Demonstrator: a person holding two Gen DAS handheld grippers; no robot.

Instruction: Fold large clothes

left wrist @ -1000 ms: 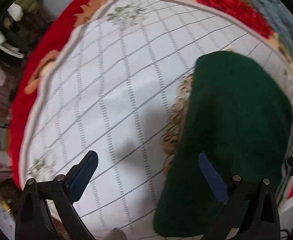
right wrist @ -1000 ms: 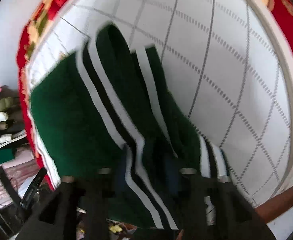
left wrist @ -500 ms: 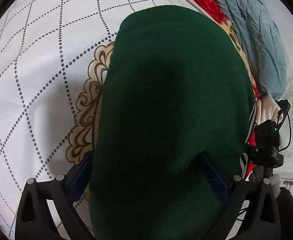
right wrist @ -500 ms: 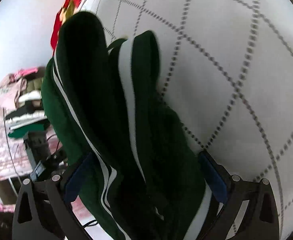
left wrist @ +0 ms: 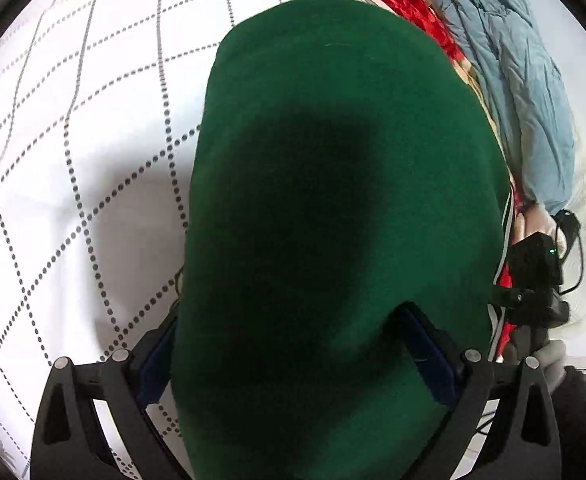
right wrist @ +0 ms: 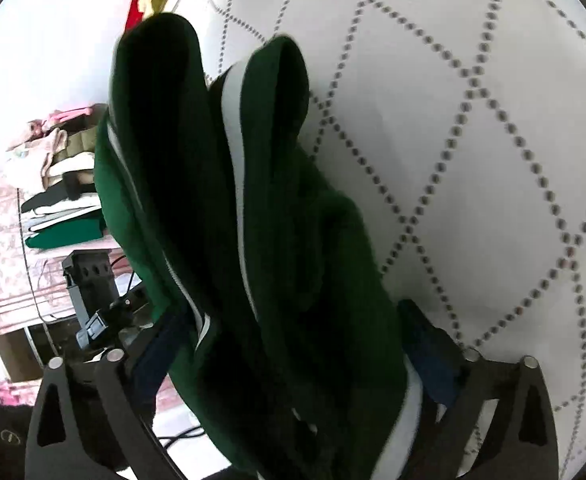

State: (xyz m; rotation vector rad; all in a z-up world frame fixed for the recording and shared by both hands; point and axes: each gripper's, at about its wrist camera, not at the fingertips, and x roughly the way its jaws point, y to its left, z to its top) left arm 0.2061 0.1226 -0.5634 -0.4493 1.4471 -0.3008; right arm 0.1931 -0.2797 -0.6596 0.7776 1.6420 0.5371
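The green garment (left wrist: 333,200) is stretching long and straight ahead, away from the left gripper (left wrist: 293,356), whose fingers are standing wide with the cloth lying between them. The right gripper (right wrist: 289,356) is also spread wide, with striped folds (right wrist: 233,184) bunching between its fingers. The white dotted bedspread (left wrist: 93,120) is lying underneath, with a blue quilt (left wrist: 525,100) beside it.

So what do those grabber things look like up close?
Both the left gripper and the right gripper are black frames with triangle-shaped cutouts, silver round bolts on top, and dark blue pads on the fingers.
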